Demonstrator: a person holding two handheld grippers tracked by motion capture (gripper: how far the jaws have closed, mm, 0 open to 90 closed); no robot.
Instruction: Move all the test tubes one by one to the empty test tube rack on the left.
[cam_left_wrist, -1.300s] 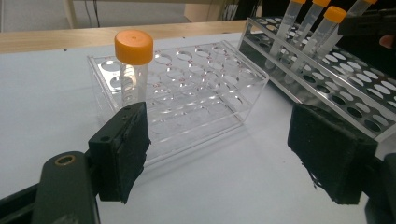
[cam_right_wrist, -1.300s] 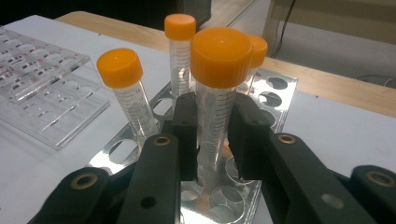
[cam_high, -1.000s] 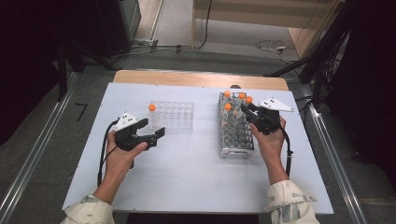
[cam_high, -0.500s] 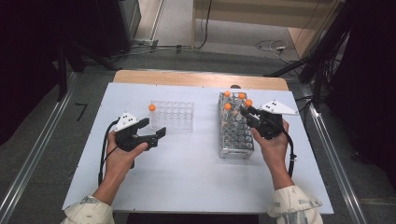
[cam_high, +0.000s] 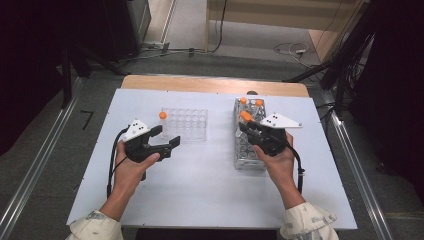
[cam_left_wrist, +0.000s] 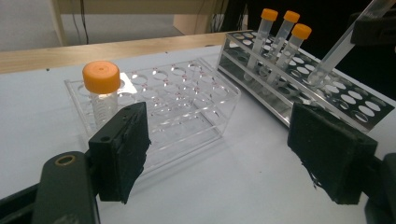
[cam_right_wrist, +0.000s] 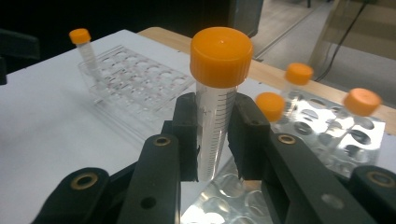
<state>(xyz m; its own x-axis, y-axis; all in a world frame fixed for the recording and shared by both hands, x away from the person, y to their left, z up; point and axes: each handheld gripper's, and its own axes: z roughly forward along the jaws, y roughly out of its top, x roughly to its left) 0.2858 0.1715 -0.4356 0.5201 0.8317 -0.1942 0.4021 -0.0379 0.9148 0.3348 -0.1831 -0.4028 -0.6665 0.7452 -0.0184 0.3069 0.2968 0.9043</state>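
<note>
- High view: the right gripper (cam_high: 248, 131) hangs over the silver metal tube rack (cam_high: 246, 159) at the right of the pale blue table top (cam_high: 210, 185), its jaws clamped on a clear plastic tube with an orange screw cap (cam_high: 245, 116). Two more orange-capped tubes (cam_high: 251, 102) stand at the rack's far end. The left gripper (cam_high: 165, 138) hovers just beside the clear acrylic tube rack (cam_high: 192, 124), jaws apart with nothing between them. A single orange-capped tube (cam_high: 162, 115) stands in that rack's far left corner.
- Left gripper view: the two black padded jaws stand wide apart above the table. The acrylic rack (cam_left_wrist: 187, 105) lies just ahead, with its lone capped tube (cam_left_wrist: 102, 91) at the near left. Farther right sits the metal rack (cam_left_wrist: 345, 100) with three capped tubes (cam_left_wrist: 282, 39) upright in it. A tilted clear tube (cam_left_wrist: 338, 49) has its tip at the rack's holes; its top is out of sight.
- Right gripper view: the jaws press on both sides of the graduated clear tube (cam_right_wrist: 217, 93), which stands upright above the metal rack (cam_right_wrist: 327, 135), cap well above the pads. Three orange caps (cam_right_wrist: 299, 73) show behind it.
</note>
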